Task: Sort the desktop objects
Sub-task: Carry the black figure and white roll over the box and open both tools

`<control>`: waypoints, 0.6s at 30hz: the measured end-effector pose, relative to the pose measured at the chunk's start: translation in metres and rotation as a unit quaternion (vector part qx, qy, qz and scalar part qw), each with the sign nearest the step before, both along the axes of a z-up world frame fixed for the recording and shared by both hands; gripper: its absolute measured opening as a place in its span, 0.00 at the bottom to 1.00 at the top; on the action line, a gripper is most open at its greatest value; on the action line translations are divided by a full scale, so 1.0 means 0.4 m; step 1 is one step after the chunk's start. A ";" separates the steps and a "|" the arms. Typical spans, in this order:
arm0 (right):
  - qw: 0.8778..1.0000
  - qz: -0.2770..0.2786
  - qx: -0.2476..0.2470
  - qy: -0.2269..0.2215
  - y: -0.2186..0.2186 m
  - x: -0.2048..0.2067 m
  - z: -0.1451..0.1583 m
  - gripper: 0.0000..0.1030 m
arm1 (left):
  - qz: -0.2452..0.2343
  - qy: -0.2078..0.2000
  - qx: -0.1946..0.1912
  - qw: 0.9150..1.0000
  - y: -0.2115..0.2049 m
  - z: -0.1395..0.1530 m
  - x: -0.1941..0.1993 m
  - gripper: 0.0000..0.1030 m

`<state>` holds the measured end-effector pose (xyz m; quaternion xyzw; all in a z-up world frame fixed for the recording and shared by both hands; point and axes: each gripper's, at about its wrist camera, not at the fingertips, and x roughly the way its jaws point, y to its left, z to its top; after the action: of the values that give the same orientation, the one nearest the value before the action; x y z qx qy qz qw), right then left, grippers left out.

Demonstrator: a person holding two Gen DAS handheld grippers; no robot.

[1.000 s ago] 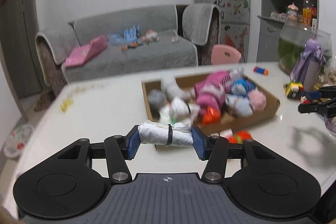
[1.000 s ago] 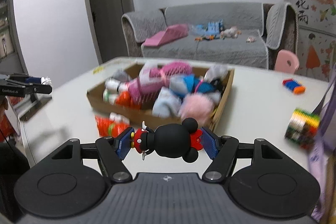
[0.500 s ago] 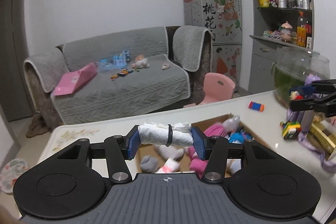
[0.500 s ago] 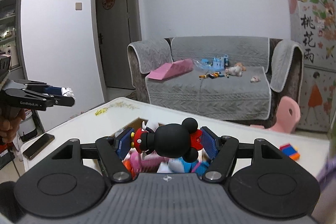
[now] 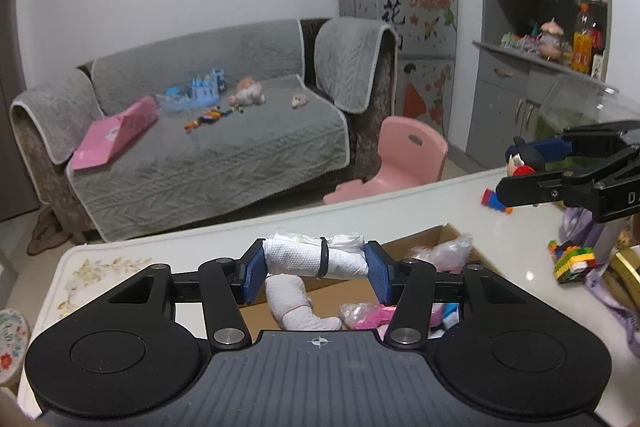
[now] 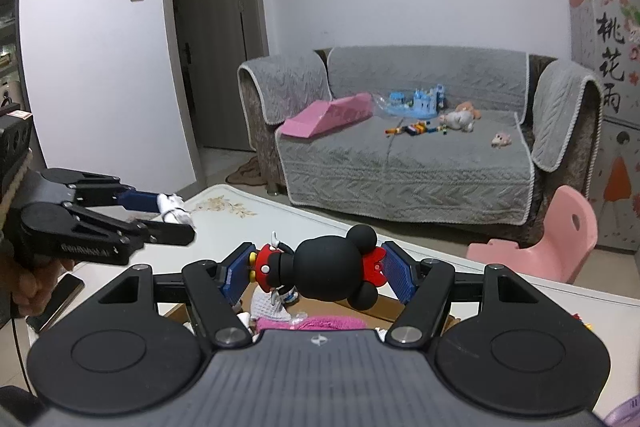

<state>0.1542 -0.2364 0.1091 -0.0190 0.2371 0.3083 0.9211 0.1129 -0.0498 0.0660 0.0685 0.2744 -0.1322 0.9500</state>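
1. Left gripper (image 5: 316,269) clamps a white rolled cloth bundle with a black band (image 5: 314,259), held above the brown cardboard box (image 5: 424,241);
2. Right gripper (image 6: 316,273) clamps a black-and-red mouse figurine (image 6: 328,273) above that box.

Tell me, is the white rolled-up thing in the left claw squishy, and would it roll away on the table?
Probably squishy: the white roll looks like soft textured cloth or paper, cinched by a black band. Likely light too, since the left claw grips it only by its ends without sagging. Its round shape might roll a little, though the crumpled end should stop it quickly.
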 end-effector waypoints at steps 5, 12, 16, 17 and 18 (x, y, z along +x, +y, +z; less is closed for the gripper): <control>1.000 0.007 -0.018 0.023 0.029 0.043 -0.030 0.63 | 0.009 0.030 0.003 1.000 0.008 -0.056 0.061 0.56; 0.998 0.017 -0.031 0.055 0.079 0.082 -0.075 0.63 | 0.030 0.066 0.007 0.997 0.041 -0.141 0.143 0.57; 0.996 0.021 -0.041 0.070 0.105 0.098 -0.099 0.63 | 0.041 0.081 -0.007 0.996 0.064 -0.178 0.170 0.57; 0.996 0.022 -0.043 0.074 0.109 0.100 -0.104 0.63 | 0.043 0.086 -0.013 0.995 0.070 -0.187 0.178 0.57; 0.996 0.022 -0.046 0.077 0.114 0.105 -0.110 0.63 | 0.047 0.090 -0.018 0.995 0.074 -0.194 0.184 0.57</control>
<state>0.1962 -0.1907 0.0652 -0.0423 0.3208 0.3181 0.8912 0.1864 -0.0203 -0.0115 0.0263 0.3587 -0.0983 0.9279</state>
